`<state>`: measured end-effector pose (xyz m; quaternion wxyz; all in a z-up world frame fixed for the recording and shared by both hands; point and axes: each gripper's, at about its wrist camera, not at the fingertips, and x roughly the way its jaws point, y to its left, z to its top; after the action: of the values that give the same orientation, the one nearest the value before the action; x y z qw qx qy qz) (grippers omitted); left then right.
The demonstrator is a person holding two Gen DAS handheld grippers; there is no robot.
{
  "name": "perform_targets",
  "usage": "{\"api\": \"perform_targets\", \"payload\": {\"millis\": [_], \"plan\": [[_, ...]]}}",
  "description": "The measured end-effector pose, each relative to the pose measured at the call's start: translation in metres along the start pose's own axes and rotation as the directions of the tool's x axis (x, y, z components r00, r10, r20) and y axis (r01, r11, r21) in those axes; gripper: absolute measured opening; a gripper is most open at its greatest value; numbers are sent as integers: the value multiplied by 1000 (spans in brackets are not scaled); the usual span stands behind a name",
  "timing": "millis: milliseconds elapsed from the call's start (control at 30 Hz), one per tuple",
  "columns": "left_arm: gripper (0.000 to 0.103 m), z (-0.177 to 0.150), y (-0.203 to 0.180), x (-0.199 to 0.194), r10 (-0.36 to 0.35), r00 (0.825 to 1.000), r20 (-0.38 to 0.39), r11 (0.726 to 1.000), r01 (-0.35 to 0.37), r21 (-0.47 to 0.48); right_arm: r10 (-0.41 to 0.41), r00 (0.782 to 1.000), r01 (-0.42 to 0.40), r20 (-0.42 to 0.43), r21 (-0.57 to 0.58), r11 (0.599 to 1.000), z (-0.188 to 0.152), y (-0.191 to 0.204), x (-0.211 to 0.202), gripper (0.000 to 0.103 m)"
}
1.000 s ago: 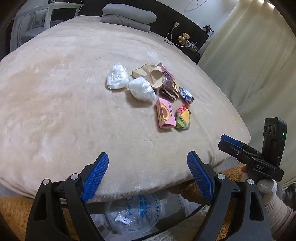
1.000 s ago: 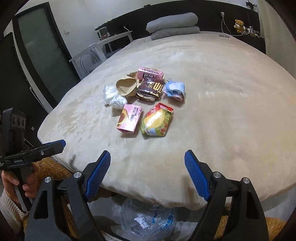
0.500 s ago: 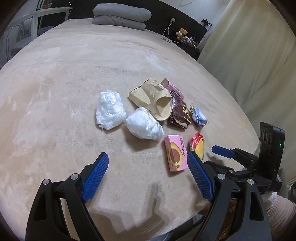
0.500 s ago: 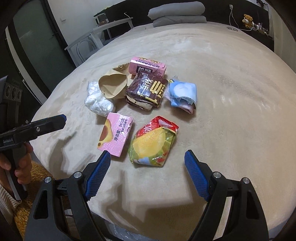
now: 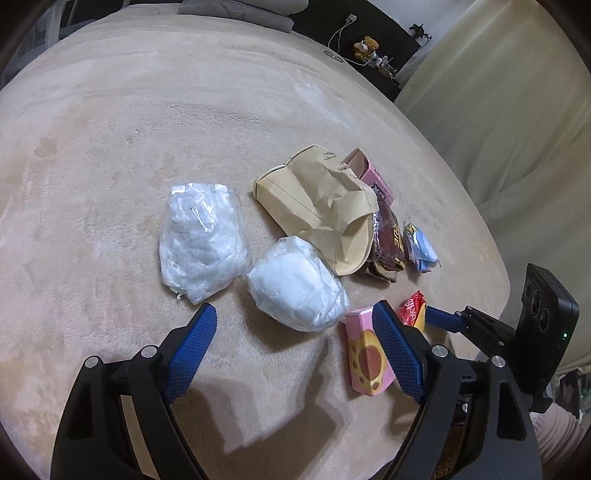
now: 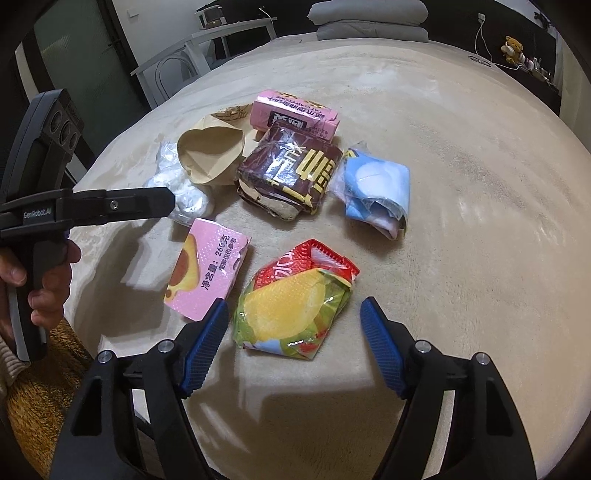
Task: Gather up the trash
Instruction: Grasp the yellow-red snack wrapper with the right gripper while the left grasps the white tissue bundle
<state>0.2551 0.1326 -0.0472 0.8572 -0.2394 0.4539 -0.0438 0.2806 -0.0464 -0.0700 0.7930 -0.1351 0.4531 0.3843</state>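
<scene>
only left view shows flat clear bag (image 5: 201, 242).

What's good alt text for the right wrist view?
The open right gripper hovers over a crumpled red and yellow snack bag on a beige bed. Beyond lie more wrappers and a pink carton; the left gripper reaches in from the left.

A beige plush bed cover (image 6: 461, 155) fills both views, with folded grey bedding (image 6: 369, 18) at its far end, a small teddy bear (image 6: 512, 46) on a dark shelf beyond its far right corner, a white cable, possibly a charger (image 6: 482, 29), beside the bear, and a cream curtain (image 5: 517, 110) along its right side.
</scene>
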Motion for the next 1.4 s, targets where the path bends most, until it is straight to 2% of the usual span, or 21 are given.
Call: {"api": "perform_targets", "payload": {"millis": [100, 200, 233, 267, 533, 800, 967, 1200, 1400], "plan": [[82, 2, -3, 4, -2, 1000, 3, 1000, 2, 15, -10, 1000, 10, 7, -30, 1000, 0, 5, 1, 72], [65, 5, -7, 8, 14, 1000, 1, 999, -14, 39, -31, 999, 31, 9, -37, 999, 0, 6, 4, 64], [57, 5, -7, 9, 21, 1000, 3, 999, -21, 45, -27, 1000, 27, 9, -34, 999, 0, 6, 4, 64], [54, 5, -7, 10, 21, 1000, 1, 999, -21, 46, -28, 1000, 28, 10, -37, 999, 0, 6, 4, 63], [52, 2, -12, 3, 27, 999, 35, 997, -30, 70, -31, 999, 32, 37, -31, 999, -6, 6, -4, 63], [52, -19, -14, -16, 13, 997, 79, 999, -16, 44, -21, 997, 20, 76, 12, 1000, -14, 3, -20, 63], [52, -32, -21, -27, 22, 994, 103, 997, -29, 65, -22, 994, 19, 103, 31, 999, -26, 4, -34, 63], [52, -49, -26, -44, -7, 991, 135, 998, -2, 63, -9, 989, -1, 145, 68, 998, -45, 8, -58, 63], [52, -78, -40, -62, -3, 984, 176, 995, -15, 102, -3, 985, -8, 170, 67, 998, -66, 22, -72, 63]]}}
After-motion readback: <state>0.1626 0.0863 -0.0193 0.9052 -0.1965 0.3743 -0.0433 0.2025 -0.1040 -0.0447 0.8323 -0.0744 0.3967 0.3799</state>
